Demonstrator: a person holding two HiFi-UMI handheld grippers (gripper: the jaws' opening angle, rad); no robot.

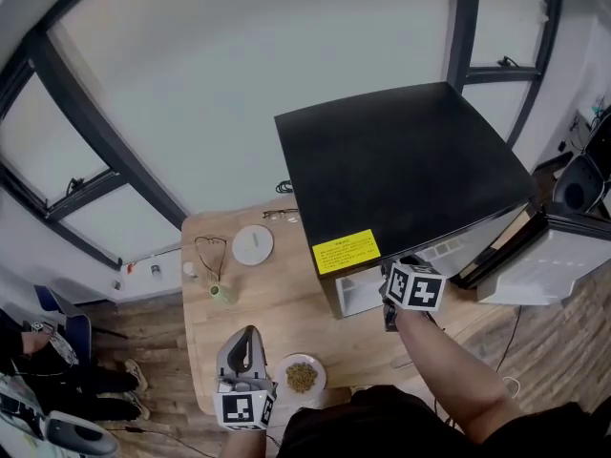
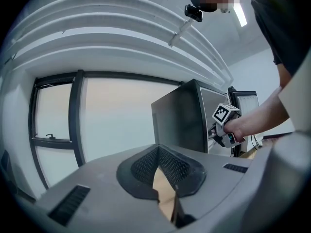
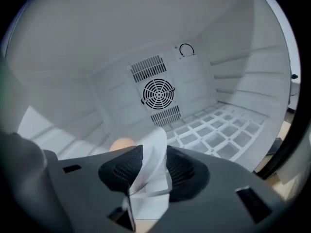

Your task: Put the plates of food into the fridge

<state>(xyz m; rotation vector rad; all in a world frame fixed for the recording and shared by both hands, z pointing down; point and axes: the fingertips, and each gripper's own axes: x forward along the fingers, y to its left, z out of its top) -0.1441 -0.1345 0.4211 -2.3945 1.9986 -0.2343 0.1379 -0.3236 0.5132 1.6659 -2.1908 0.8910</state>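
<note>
Down at the left, the left tool (image 1: 247,334) hangs over the counter (image 1: 286,294), jaws slightly parted and empty, just beside a plate of food (image 1: 301,376). Rightward, the right tool (image 3: 153,165) reaches inside the open fridge (image 1: 401,160), jaws spread around a white plate (image 3: 156,137).

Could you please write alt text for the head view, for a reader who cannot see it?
Seen from above, a person's right gripper reaches into an open black mini fridge on a wooden table. The left gripper hovers beside a plate of food at the table's near edge.
</note>
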